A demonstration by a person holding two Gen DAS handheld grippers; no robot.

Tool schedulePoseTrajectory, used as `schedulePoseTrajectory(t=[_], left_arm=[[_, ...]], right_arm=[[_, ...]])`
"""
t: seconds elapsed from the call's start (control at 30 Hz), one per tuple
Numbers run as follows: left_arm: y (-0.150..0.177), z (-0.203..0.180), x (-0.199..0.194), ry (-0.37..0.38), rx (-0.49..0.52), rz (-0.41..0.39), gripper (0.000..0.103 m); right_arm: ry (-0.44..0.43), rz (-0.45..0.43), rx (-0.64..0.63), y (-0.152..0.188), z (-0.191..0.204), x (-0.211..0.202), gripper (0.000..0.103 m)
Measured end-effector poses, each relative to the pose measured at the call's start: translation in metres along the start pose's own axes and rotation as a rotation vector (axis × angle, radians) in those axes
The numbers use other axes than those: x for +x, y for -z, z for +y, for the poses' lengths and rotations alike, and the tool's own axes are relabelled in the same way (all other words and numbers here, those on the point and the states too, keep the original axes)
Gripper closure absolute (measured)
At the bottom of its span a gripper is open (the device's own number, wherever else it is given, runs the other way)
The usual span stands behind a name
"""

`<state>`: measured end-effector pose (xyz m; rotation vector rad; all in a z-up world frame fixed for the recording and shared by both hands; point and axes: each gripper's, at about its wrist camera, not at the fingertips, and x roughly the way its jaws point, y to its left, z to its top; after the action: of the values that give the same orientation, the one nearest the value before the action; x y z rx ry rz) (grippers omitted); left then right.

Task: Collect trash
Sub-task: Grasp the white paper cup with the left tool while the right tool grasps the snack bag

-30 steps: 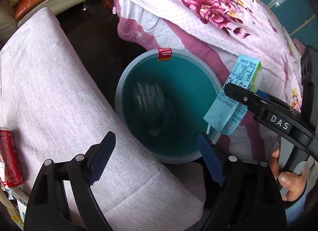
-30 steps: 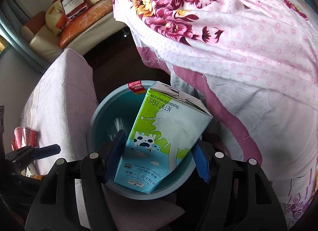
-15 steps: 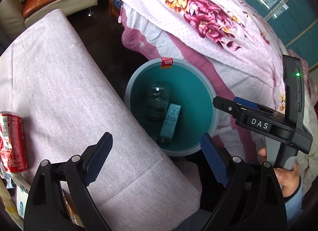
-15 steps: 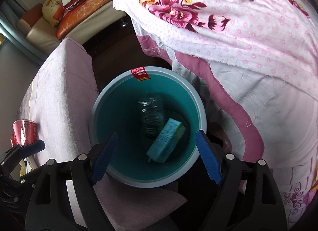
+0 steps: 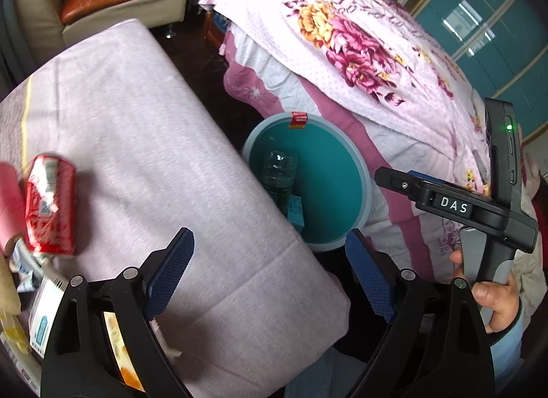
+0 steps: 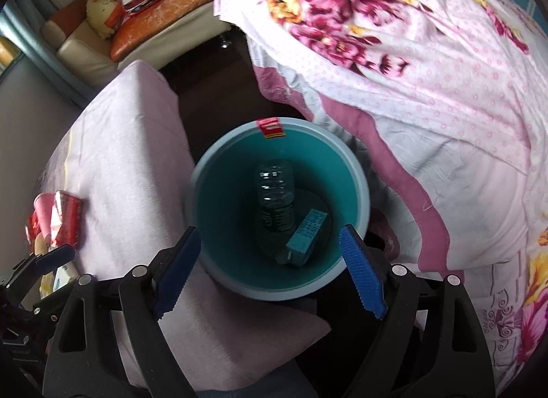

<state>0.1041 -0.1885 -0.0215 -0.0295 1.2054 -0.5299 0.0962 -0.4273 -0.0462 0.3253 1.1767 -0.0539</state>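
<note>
At nine o'clock of the wide, empty left gripper (image 5: pixel 270 274) lies the red can (image 5: pixel 51 204), long axis upright in view, farther from the equally wide, empty right gripper (image 6: pixel 270 274) over the bin (image 6: pixel 205 172).

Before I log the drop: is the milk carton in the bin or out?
In. The milk carton lies at the bottom of the bin, beside a plastic bottle.
</note>
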Motion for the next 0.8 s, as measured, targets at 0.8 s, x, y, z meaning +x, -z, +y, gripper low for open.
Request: schedulePoseTrajectory(t=[0.8], left_arm=[[0.118,0.154,-0.117,-0.129,-0.254,-0.173,0.012]], right_arm=[[-0.12,0.121,-0.356,0.074,0.195,-0.007,0.02]])
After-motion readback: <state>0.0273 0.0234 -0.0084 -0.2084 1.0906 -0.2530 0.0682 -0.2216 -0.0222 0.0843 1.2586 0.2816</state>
